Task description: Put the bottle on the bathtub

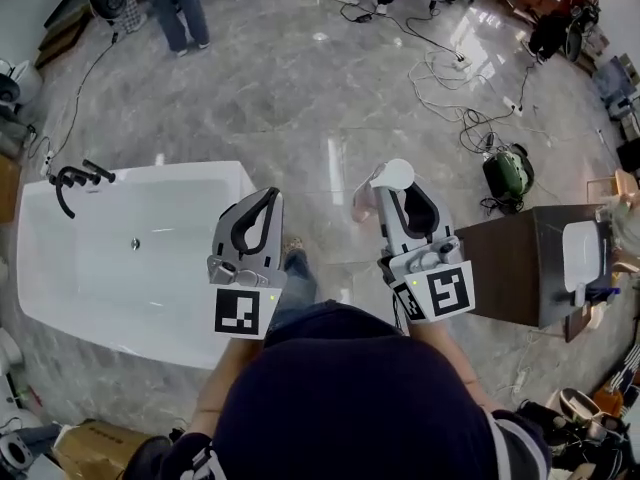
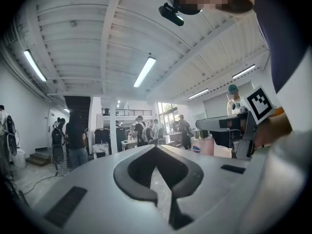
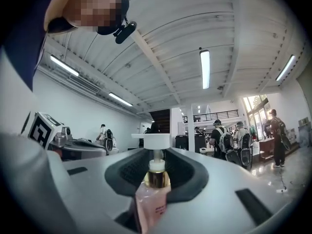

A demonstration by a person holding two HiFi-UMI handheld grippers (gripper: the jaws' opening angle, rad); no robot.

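Note:
A pink pump bottle (image 3: 148, 199) with a white pump head (image 3: 156, 141) stands upright between the jaws of my right gripper (image 3: 155, 177), which is shut on it. In the head view the bottle (image 1: 375, 190) shows by its white head just past my right gripper (image 1: 412, 206), held at chest height over the floor. My left gripper (image 1: 258, 214) is shut with nothing in it, close to the near right corner of the white bathtub (image 1: 60, 268). The left gripper view shows my left gripper (image 2: 158, 172) pointing level into the room, with the bottle (image 2: 207, 145) at the right.
A black faucet (image 1: 75, 182) sits on the tub's far left rim. A dark cabinet (image 1: 515, 265) with a white basin (image 1: 580, 253) stands at the right. Cables (image 1: 450, 73) and a green machine (image 1: 507, 173) lie on the marble floor. People (image 1: 178, 6) stand at the far side.

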